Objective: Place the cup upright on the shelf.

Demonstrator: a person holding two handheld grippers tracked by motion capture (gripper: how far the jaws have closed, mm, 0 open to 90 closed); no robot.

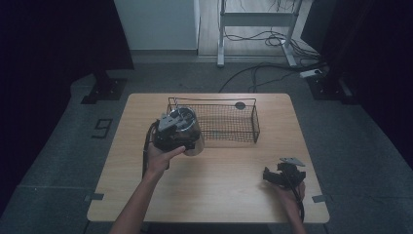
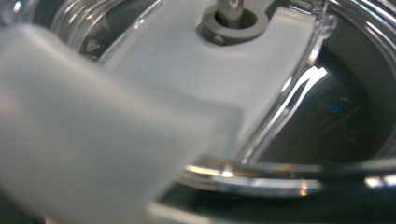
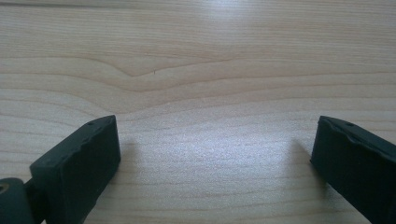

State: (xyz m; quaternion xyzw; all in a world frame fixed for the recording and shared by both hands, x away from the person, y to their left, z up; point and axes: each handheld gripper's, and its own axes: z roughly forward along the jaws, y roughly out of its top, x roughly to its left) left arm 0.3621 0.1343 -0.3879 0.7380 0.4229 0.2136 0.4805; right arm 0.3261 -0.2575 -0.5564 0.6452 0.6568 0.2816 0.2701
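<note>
L gripper on clear jug

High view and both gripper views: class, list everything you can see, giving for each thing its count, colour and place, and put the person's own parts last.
Table: one, light wood, centre of the floor.
Wire basket: one, black, far middle of the table.
Clear jar: one, see-through with a pale flat part inside, at the basket's left end, at the left tool.
Desk frame: one, white, on the floor beyond the table.
Cables: several, black, on the floor around that frame.
Left tool: one, black and grey, at the jar; grip hidden.
Right tool: one, black, jaws wide apart over bare wood near the right front corner.
Hands: two, one on each tool.
</note>
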